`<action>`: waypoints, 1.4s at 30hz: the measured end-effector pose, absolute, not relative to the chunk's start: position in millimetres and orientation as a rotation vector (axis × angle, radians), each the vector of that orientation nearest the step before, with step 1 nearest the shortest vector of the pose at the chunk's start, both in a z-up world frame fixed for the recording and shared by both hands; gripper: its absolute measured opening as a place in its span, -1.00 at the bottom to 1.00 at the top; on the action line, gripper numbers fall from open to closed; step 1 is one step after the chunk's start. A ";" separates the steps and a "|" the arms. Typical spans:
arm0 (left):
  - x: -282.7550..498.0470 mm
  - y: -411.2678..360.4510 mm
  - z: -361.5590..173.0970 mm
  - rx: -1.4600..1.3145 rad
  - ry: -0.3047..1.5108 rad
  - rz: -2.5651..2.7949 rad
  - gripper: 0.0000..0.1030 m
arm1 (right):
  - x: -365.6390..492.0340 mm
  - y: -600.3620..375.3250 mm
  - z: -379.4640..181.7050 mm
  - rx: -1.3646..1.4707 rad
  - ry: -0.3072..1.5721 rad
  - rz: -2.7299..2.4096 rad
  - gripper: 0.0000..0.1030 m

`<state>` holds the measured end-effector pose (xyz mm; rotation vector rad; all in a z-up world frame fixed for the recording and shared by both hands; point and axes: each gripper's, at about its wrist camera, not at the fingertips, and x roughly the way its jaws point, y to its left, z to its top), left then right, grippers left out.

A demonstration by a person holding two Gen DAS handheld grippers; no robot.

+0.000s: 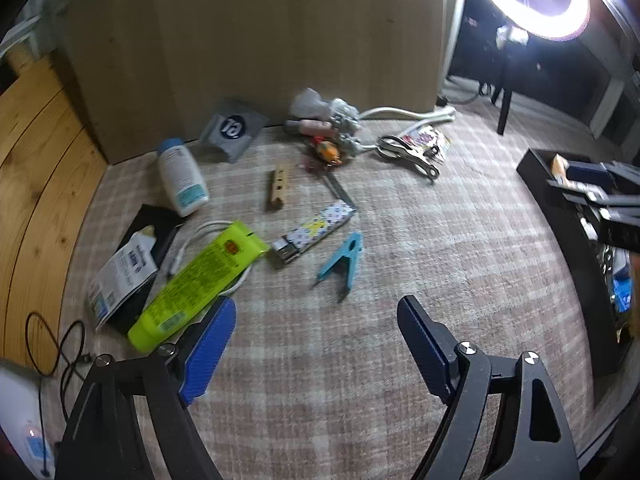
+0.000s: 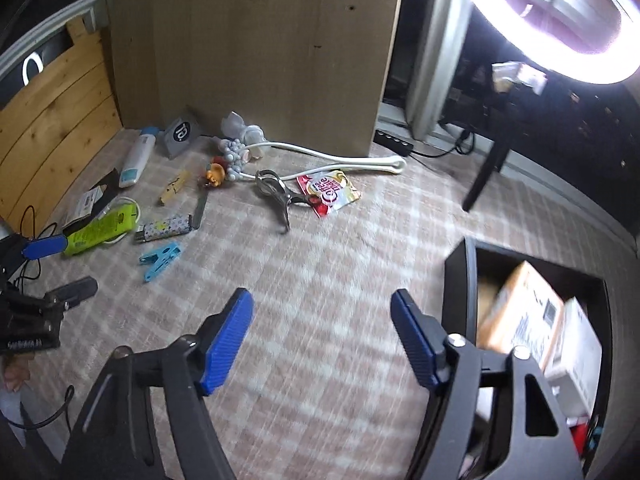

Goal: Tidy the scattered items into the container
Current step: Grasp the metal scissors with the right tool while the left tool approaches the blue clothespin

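Jaws wide, angled down over rug

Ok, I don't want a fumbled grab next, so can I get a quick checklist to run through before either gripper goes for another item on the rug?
1. Left gripper open and empty: ok.
2. Right gripper open and empty: ok.
3. Items left to tidy: not ok; the yellow-green tube, blue clip, white bottle and scissors lie on the rug.
4. Tube free to lift: not ok; it lies across a white cable.
5. Blue clip clear of neighbours: ok.
6. Room left in the black container: cannot tell; boxes already fill the visible part.
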<state>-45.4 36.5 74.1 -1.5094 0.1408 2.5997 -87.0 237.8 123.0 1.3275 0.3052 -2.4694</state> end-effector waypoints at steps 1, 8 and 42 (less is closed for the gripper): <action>-49.1 39.1 71.0 -1.524 0.144 2.590 0.36 | -93.2 236.7 120.7 1.335 0.311 -2.451 0.24; -75.4 43.3 47.6 -1.610 0.143 2.547 0.16 | -135.4 217.5 100.2 1.356 0.355 -2.360 0.23; -96.6 71.0 16.1 -1.691 0.195 2.436 -0.56 | -220.5 153.0 41.6 1.515 0.468 -2.115 -0.63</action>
